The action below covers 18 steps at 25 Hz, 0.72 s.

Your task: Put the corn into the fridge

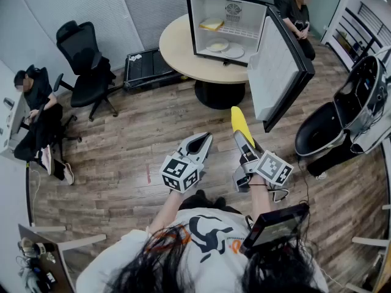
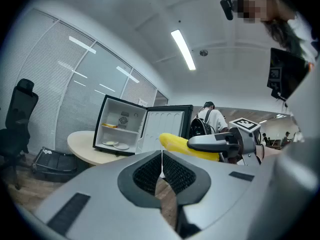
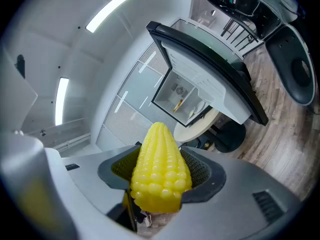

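A yellow corn cob [image 1: 240, 123] sticks forward out of my right gripper [image 1: 245, 143], whose jaws are shut on its thick end; in the right gripper view the corn [image 3: 159, 166] fills the gap between the pads. The small black fridge [image 1: 227, 23] stands on a round table [image 1: 181, 52] ahead, its door [image 1: 276, 72] swung wide to the right. My left gripper [image 1: 199, 143] floats beside the right one, shut and holding nothing; in its own view the left gripper [image 2: 161, 163] has its pads touching, with the corn [image 2: 186, 145] and the fridge [image 2: 122, 128] beyond.
Inside the fridge lie two plates [image 1: 223, 46] and a yellow item [image 1: 212, 24] on the shelf. A black office chair [image 1: 85, 60] and a seated person [image 1: 36, 112] are at the left, another person [image 1: 297, 14] is behind the fridge, and a black pod chair [image 1: 345, 118] is at the right.
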{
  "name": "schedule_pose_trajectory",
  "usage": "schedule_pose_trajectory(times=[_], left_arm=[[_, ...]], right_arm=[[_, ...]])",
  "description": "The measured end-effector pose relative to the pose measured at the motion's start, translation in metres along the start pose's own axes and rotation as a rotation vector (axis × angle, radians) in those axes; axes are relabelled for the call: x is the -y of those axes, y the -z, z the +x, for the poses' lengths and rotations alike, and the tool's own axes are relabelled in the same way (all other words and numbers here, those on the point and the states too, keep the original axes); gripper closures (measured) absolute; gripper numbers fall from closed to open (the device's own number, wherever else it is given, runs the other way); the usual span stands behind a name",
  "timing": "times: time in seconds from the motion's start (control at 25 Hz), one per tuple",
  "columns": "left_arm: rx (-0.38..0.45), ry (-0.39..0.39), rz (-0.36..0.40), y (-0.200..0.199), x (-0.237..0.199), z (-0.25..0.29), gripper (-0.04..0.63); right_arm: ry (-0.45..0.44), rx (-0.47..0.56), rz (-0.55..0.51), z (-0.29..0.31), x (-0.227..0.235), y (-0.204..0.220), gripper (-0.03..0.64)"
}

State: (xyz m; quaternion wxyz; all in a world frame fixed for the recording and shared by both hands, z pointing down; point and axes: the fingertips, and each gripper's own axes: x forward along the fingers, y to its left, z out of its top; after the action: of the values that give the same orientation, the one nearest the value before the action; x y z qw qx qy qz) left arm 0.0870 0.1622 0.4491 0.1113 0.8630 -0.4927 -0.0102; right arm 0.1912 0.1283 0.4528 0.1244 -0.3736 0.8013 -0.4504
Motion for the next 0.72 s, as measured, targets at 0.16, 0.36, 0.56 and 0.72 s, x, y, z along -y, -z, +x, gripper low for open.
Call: schedule_pose_trajectory(times=[0.16, 0.36, 0.56, 0.72], left_arm=[[-0.005, 0.012, 0.019, -0.008, -0.012, 0.005, 0.583], [0.002, 0.017, 0.01, -0.012, -0.025, 0.009, 0.583], [0.001, 0.031, 0.005, -0.012, -0.033, 0.01, 0.583], [0.004, 0.04, 0.002, -0.013, -0.041, 0.006, 0.583]], right_arm=[[-0.002, 0.013, 0.007, 0.014, -0.003, -0.004, 0.359], [-0.003, 0.021, -0.012, 0.026, -0.008, -0.006, 0.359], [-0.009, 0.021, -0.018, 0.035, -0.013, -0.002, 0.359], [0.0, 0.025, -0.025, 0.042, -0.017, 0.002, 0.359]])
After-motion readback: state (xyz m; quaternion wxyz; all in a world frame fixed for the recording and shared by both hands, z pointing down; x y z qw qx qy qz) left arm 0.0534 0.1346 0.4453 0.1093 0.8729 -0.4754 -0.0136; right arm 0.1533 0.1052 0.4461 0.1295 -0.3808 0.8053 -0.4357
